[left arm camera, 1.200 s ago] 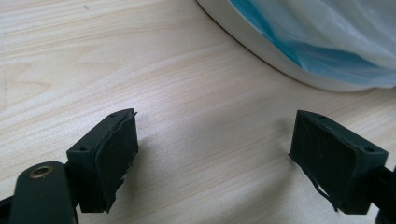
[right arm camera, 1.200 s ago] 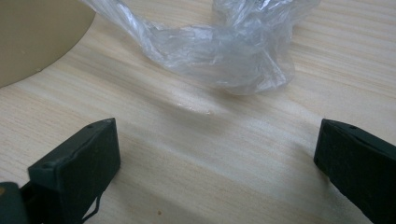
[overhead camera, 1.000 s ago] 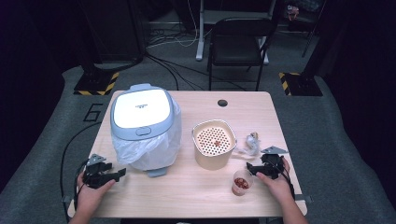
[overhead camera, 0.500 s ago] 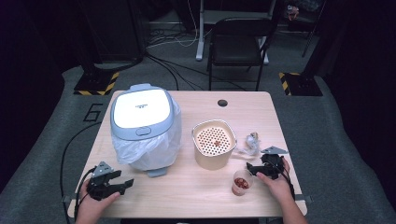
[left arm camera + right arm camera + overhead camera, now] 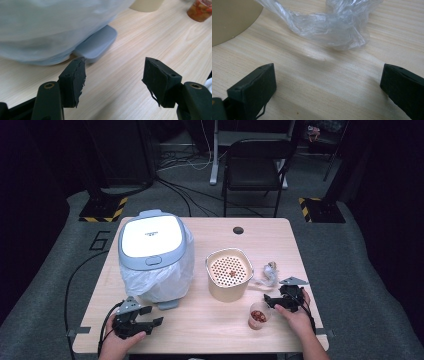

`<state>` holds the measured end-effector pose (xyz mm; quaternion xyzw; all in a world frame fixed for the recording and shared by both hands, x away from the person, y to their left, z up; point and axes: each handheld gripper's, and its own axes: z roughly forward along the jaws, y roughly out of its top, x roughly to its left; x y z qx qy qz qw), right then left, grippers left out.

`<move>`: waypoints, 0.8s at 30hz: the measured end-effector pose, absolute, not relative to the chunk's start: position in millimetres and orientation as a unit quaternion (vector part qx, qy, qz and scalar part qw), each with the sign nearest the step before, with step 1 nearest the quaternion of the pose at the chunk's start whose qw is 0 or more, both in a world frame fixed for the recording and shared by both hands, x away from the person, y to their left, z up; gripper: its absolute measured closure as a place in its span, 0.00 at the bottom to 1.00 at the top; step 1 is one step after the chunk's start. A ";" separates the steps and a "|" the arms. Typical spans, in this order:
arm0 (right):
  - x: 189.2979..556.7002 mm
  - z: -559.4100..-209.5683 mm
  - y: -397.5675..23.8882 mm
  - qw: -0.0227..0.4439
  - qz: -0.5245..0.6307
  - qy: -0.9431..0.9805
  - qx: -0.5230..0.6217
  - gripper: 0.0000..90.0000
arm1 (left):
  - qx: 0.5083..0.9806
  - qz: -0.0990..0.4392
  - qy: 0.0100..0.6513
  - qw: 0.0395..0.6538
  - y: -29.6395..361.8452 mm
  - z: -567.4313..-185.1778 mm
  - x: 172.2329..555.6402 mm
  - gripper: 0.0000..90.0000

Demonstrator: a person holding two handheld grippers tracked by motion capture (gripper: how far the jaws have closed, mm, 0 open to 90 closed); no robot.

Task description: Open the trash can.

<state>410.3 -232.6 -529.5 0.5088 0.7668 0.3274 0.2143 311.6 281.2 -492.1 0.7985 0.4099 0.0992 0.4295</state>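
Observation:
My left gripper hovers near the table's front edge, pointing right, just below a small bin with a grey-blue lid. In the left gripper view its jaws stand apart with nothing between them; they have just been closing. The bin's grey pedal lies just beyond the left jaw, under the white bag liner. My right gripper rests at the front right beside a cup of reddish food. It is open and empty, facing crumpled clear plastic film.
A beige perforated basket stands mid-table between the bin and the film. A cable hole is near the table's far edge. A black chair stands behind the wooden table.
My left hand has moved right along the front edge toward the bin's pedal, and its jaws have narrowed. The right hand has stayed put.

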 end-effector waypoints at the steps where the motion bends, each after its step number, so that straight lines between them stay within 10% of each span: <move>1: 410.3 -529.5 -232.6 0.214 0.327 0.767 0.509 0.00 | 0.800 0.094 0.406 0.430 278.8 -492.9 312.3 0.38; 24: 410.3 -529.6 -233.0 0.214 0.328 0.768 0.506 0.00 | 0.843 0.173 0.315 0.400 229.7 -502.0 324.7 0.31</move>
